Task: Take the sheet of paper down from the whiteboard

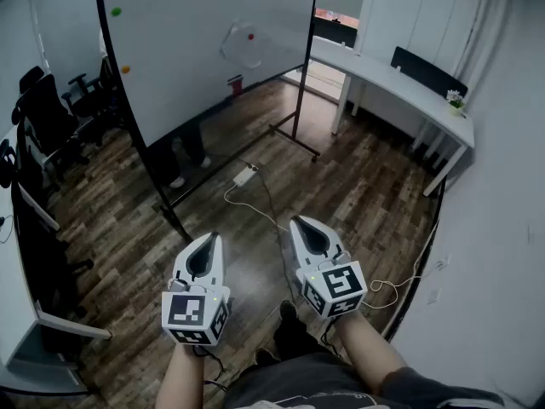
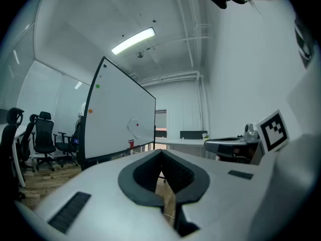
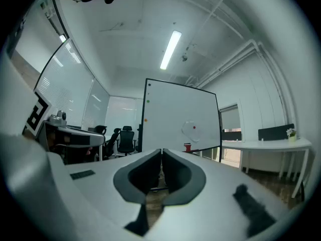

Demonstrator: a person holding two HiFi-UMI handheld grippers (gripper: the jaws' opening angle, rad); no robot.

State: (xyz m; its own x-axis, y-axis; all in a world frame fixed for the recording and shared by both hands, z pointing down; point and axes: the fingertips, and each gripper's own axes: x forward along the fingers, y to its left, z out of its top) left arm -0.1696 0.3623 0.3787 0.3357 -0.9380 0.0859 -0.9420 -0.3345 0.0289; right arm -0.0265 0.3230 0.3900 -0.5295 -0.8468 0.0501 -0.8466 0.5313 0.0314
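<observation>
A white sheet of paper (image 1: 244,46) hangs on the whiteboard (image 1: 196,32), pinned by a red magnet (image 1: 250,36). It also shows as a pale outline, the paper (image 2: 136,126) in the left gripper view and the paper (image 3: 193,130) in the right gripper view. Both grippers are held level, side by side, well short of the board. My left gripper (image 1: 208,239) is shut and empty. My right gripper (image 1: 304,225) is shut too, with nothing between its tips.
The board stands on a wheeled black frame (image 1: 294,135) on the wooden floor. A red object (image 1: 235,83) sits on its tray; green (image 1: 116,11) and orange (image 1: 125,69) magnets are at its left. A white cable (image 1: 255,207) crosses the floor. Office chairs (image 1: 51,113) left, a long white desk (image 1: 400,88) right.
</observation>
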